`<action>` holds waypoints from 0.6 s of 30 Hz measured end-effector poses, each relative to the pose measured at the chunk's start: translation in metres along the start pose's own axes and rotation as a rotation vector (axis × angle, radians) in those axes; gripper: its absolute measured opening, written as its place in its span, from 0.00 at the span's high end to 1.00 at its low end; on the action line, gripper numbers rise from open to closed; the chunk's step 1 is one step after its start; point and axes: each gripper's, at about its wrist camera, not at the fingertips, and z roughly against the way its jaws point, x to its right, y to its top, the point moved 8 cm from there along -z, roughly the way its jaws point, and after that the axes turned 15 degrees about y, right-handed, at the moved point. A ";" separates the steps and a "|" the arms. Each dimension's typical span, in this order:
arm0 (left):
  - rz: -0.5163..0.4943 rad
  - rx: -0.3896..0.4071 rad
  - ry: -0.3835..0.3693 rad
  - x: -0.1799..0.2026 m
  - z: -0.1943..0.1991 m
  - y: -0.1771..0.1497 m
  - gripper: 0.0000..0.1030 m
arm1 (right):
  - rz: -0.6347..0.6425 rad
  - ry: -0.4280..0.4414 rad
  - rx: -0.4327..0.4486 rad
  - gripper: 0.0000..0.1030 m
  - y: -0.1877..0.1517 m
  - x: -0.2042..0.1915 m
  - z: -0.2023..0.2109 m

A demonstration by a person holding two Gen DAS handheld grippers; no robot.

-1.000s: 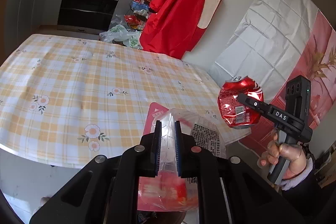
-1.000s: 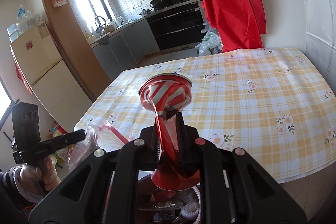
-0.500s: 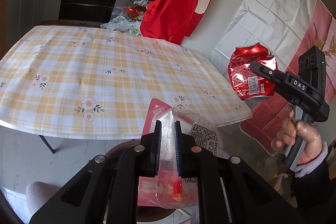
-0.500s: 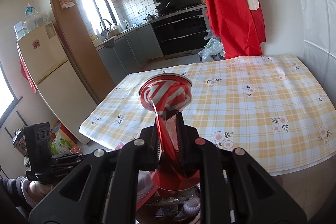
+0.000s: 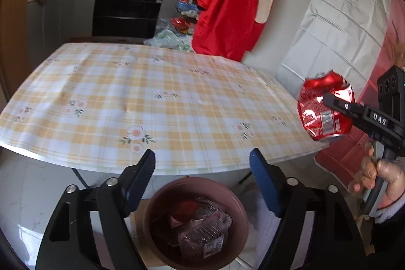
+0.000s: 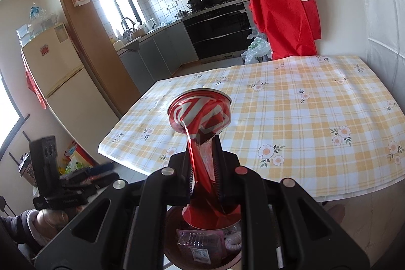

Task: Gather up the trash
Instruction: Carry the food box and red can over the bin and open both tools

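My left gripper is open and empty, right above a brown round bin on the floor by the table's near edge. A clear and red plastic wrapper lies inside the bin. My right gripper is shut on a crushed red soda can, held above the same bin. In the left wrist view the can and the right gripper hang at the right, beyond the table's corner. The wrapper shows under the can.
A table with a yellow checked flowered cloth fills the middle. A red garment hangs on the wall behind it. Kitchen counters and an oven stand at the back. A fridge stands at the left.
My left gripper has opened and the plastic wrapper has dropped from it into the bin. The right gripper still holds the can, now lower and nearer the bin.
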 end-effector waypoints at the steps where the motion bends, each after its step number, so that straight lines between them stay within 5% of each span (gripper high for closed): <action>1: 0.009 0.021 0.028 -0.007 0.004 0.005 0.14 | 0.000 0.003 -0.007 0.83 -0.002 -0.001 -0.003; 10: 0.015 0.154 0.189 -0.044 0.037 0.032 0.06 | 0.018 0.037 -0.083 0.83 -0.020 -0.027 -0.027; 18: 0.073 0.146 0.202 -0.065 0.039 0.025 0.06 | 0.046 0.056 -0.163 0.83 -0.034 -0.048 -0.052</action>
